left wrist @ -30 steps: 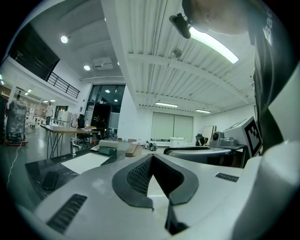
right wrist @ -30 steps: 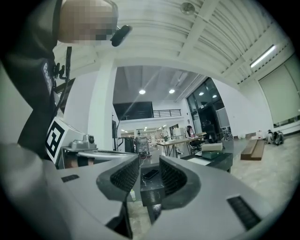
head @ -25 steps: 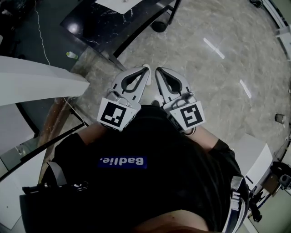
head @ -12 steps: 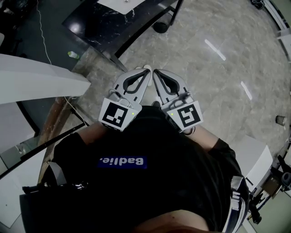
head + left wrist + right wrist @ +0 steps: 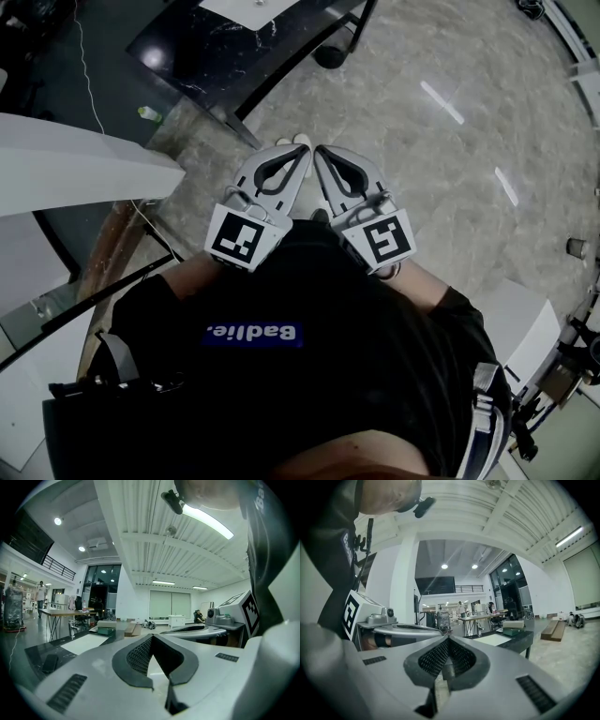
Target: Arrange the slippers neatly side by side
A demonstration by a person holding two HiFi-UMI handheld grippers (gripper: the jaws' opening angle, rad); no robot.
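No slippers show in any view. In the head view, the person holds both grippers close in front of the chest, pointing forward over the marble floor. My left gripper (image 5: 302, 150) and right gripper (image 5: 321, 153) sit side by side with their tips almost touching each other. In the left gripper view the left gripper (image 5: 151, 637) has its jaws meeting at the tip with nothing between them. In its own view, the right gripper (image 5: 448, 639) is likewise shut and empty. Each gripper view catches the other gripper's marker cube (image 5: 250, 612) (image 5: 350, 611) at its edge.
A dark-topped table (image 5: 216, 52) with white paper stands ahead to the left, with a wheeled chair base (image 5: 330, 52) behind it. A small green bottle (image 5: 147, 113) lies on the floor. White panels (image 5: 75, 169) are at the left, and equipment (image 5: 562, 366) at the lower right.
Both grippers have drifted slightly forward and a little closer together. Their jaws stay shut.
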